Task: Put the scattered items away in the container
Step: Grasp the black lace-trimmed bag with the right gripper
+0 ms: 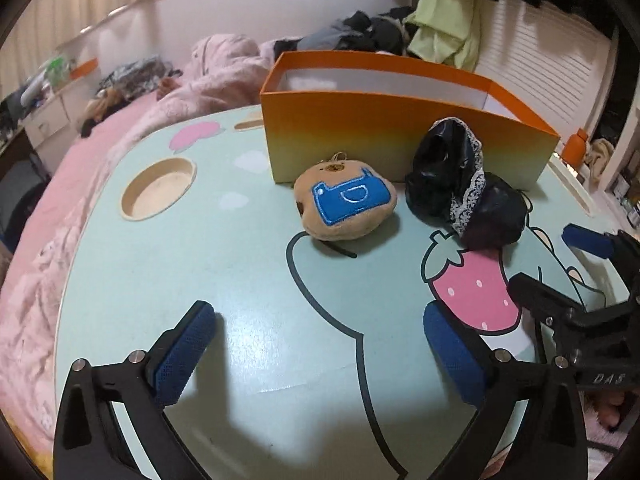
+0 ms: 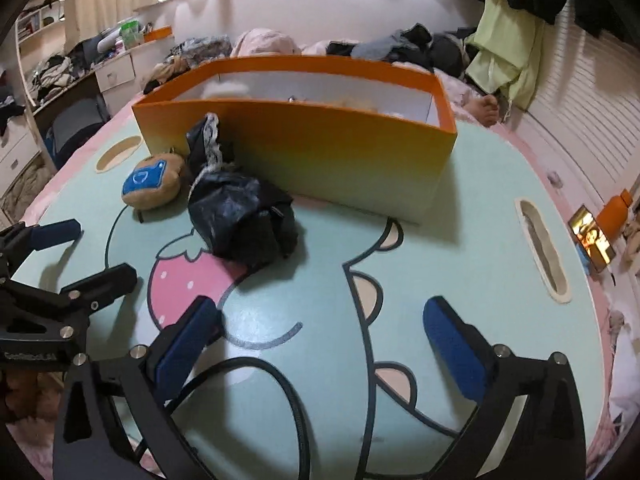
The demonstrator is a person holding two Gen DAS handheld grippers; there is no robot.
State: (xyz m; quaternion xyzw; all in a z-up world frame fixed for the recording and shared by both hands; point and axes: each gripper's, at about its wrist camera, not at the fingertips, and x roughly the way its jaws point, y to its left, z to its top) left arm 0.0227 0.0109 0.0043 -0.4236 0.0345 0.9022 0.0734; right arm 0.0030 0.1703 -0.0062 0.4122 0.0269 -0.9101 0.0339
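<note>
Plush tan keychain toy [image 1: 346, 208] with a blue embroidered patch and a crumpled black lace-trimmed fabric bundle [image 1: 464, 196] lie side by side on the table [image 1: 224, 280], just in front of the tall orange box [image 1: 400, 128] standing toward its far edge. Both the left gripper [image 1: 320, 354] and the right gripper [image 2: 320, 346] hover over the near edge, jaws spread wide and holding nothing. This mint tabletop bears a cartoon strawberry print and sits on a bed with pink bedding [image 1: 48, 280], clothes [image 1: 360, 32] piled behind.
</note>
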